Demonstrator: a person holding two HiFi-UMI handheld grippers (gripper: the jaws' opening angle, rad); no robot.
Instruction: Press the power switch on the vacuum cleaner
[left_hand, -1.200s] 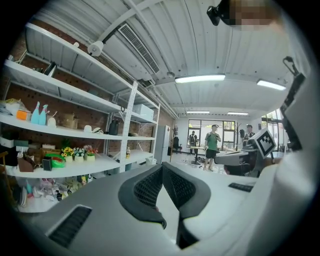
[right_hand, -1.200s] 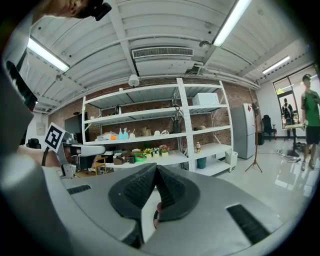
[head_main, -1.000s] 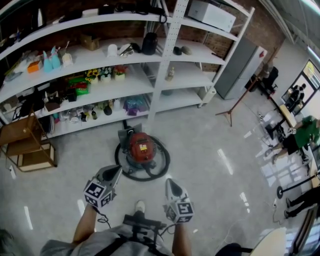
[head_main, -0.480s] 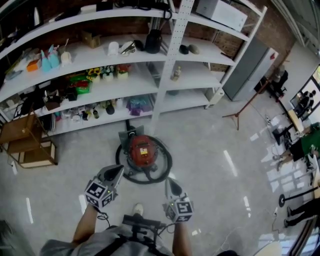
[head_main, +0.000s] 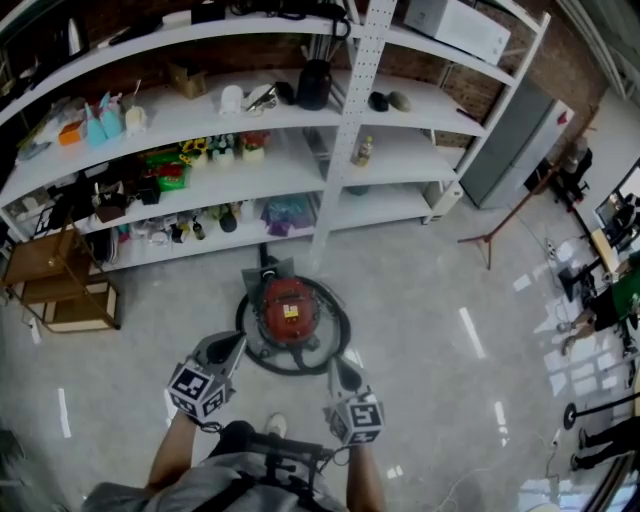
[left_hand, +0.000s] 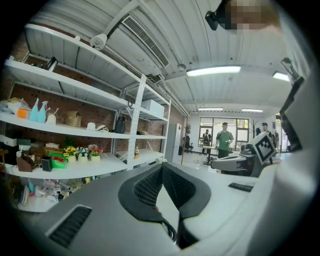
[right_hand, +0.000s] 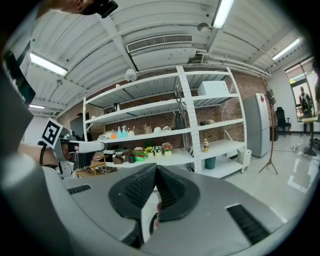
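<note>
With my left claw (head_main: 230, 345) and right claw (head_main: 341, 370) both closed and empty, I should step closer and lower one tip straight onto the red vacuum cleaner (head_main: 288, 310).

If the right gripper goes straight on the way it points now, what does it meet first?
Probably the shelf rack: the right gripper points about level, its view centred on the shelves, so it would likely pass above the vacuum. Depth is unclear.
</note>
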